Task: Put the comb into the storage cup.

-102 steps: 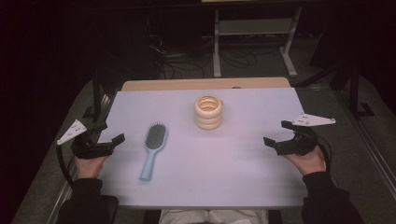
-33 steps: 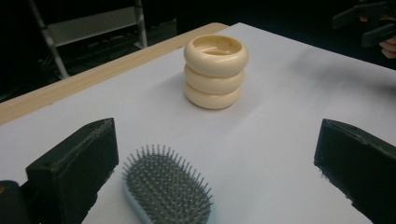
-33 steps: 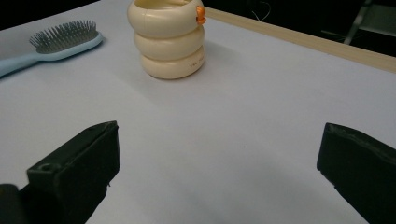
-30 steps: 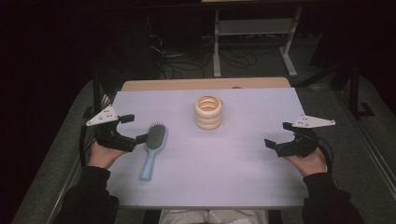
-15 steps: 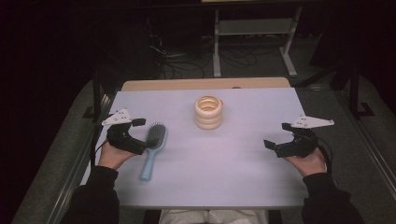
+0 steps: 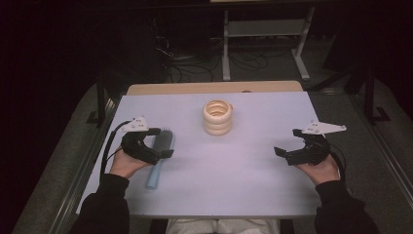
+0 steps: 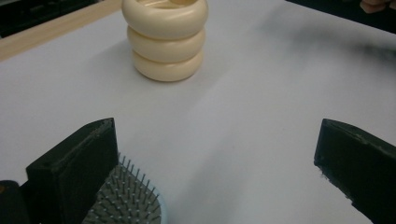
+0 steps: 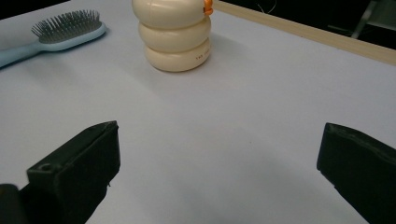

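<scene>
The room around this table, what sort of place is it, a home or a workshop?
Probably a lab or workshop, not a home. Loose cables trail over the dark floor behind the table, a bare metal stand is at the back, and a person's hands work a left gripper and right gripper.

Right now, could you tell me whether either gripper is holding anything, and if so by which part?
Nothing is held. The left gripper is open over the hairbrush, its jaws wide apart around the bristled head. The right gripper is open above the bare table.
</scene>
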{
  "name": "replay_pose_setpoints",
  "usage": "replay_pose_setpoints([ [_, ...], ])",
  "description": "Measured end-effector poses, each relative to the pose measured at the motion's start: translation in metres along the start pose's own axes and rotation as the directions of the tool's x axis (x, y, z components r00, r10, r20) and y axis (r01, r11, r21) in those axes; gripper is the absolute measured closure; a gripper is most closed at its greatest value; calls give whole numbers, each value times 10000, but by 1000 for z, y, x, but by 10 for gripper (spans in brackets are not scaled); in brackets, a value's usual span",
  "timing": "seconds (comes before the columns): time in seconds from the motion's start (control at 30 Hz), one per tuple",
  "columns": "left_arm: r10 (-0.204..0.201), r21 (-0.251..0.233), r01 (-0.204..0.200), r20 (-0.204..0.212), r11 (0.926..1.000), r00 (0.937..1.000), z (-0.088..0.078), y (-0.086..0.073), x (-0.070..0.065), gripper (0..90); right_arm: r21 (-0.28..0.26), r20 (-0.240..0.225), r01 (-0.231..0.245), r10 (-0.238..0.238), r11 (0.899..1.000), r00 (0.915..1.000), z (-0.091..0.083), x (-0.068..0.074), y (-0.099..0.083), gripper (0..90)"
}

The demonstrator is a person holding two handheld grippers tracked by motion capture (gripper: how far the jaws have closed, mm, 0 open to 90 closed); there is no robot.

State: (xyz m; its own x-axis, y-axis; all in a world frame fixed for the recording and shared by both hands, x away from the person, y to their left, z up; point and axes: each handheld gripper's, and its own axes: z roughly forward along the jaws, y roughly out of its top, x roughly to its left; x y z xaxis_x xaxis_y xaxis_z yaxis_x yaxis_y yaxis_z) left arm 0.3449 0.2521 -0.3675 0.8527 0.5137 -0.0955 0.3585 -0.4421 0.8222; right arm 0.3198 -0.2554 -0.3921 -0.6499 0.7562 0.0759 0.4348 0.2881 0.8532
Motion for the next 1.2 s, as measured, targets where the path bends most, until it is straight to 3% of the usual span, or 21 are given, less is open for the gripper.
replay_pose_setpoints([
  [0.4, -31, 1063, -6, 346, 9943, 9994, 21, -10, -3, 0, 105, -34, 65, -64, 9999, 10000, 2, 1, 0, 0],
  [0.8, 173, 1360, -211, 287, 9905, 9994, 27, -12, -6, 1, 151, -66, 115, -114, 9998, 9999, 2, 2, 0, 0],
  [1.2, 143, 1359, -166, 181, 9906, 9997, 24, -14, -4, 174, 166, -91, 136, -134, 9998, 9999, 3, 2, 0, 0],
])
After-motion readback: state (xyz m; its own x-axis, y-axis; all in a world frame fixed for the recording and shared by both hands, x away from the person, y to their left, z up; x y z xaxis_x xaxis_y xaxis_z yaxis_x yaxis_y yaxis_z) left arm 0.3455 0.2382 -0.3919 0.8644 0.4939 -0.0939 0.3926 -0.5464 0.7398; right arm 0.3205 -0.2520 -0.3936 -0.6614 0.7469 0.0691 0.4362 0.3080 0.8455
